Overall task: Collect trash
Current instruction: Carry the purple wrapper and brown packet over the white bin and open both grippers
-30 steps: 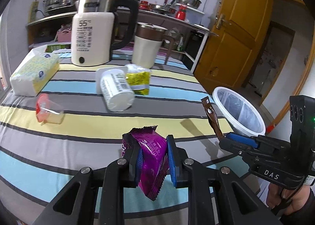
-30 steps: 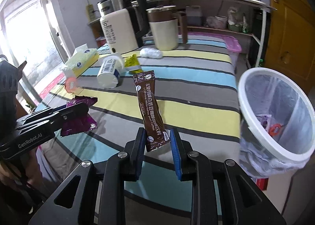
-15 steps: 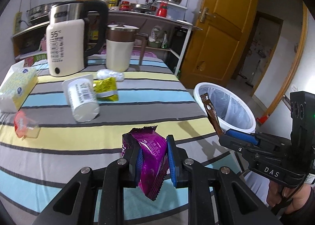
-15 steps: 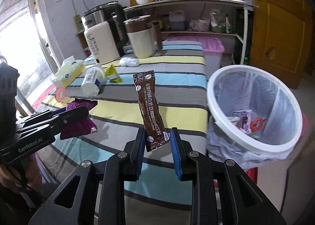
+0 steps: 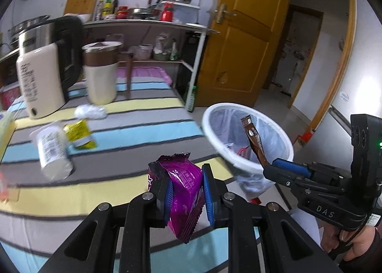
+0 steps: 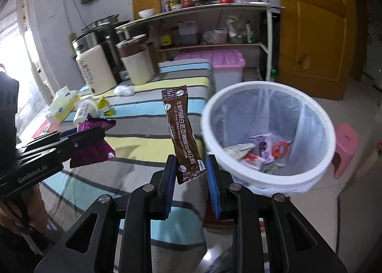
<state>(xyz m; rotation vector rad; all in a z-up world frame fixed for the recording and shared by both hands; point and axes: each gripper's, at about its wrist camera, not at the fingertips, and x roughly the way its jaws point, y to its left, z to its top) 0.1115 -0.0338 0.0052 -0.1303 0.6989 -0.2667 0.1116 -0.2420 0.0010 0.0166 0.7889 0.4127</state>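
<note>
While my right claw (image 6: 189, 178) pinches the coffee stick (image 6: 182, 134) by its lower end, upright just short of the bin (image 6: 267, 178) rim, my left claw (image 5: 186, 191) is pressed onto the purple wrapper (image 5: 183, 191) above the striped table (image 5: 133, 129) near its edge. To drop cleanly, I'd carry each piece over the bin's open mouth before spreading the jaws, stick first since it is nearer. Light wrappers may cling to a pad, so release well inside the rim. A bottle (image 5: 53, 151) and yellow packet (image 5: 81, 134) lie uncollected.
</note>
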